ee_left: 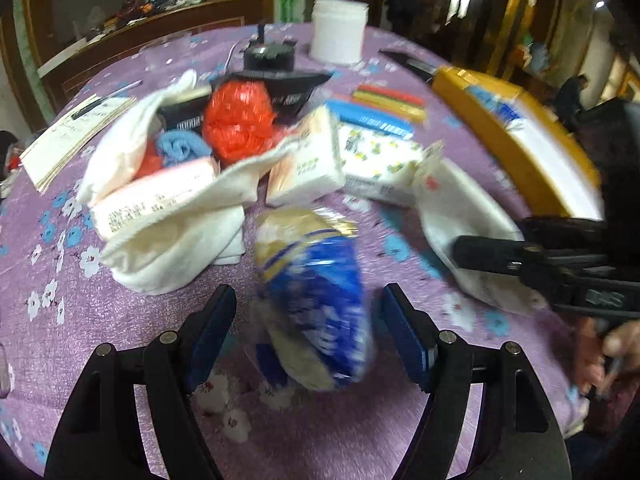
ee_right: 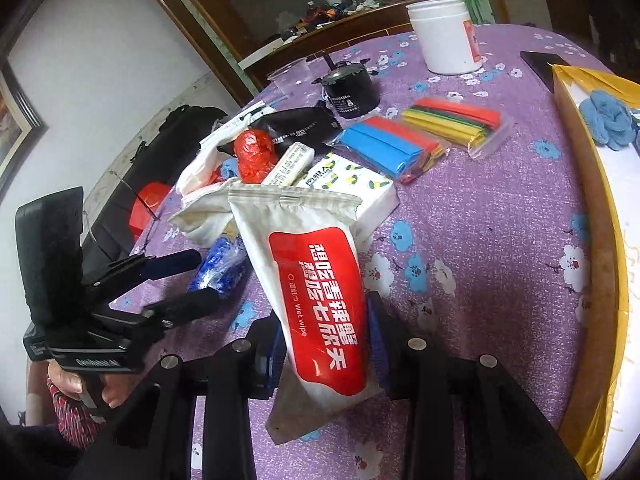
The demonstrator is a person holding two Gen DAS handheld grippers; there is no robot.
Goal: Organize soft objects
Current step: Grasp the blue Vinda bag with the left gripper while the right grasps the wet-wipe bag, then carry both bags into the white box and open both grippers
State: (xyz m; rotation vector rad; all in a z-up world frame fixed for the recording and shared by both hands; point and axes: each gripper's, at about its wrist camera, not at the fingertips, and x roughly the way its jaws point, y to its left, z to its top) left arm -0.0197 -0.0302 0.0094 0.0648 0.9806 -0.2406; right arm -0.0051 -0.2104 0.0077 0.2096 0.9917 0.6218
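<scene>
While the right gripper [ee_right: 324, 344] has its jaws clamped on a white-and-red wet wipe pack [ee_right: 320, 280] raised above the purple flowered desk [ee_right: 480, 216], the left gripper [ee_left: 310, 332] holds its jaws apart around a blue-and-white packet [ee_left: 316, 300] lying on the cloth, near a heap of tissue packs [ee_left: 304, 160] and white cloths [ee_left: 168, 248]

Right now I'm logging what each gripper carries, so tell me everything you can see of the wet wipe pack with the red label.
The wet wipe pack is a soft white pouch, slightly grubby, with a large red label bearing white characters and the words "Wet wipe". Its crimped top edge has a small hang notch. It stands tilted, top end away from the camera, with the right gripper shut on its lower half, blue pads pressing both sides. It hangs above the purple floral tablecloth; whether its top touches the items behind is unclear.
</scene>
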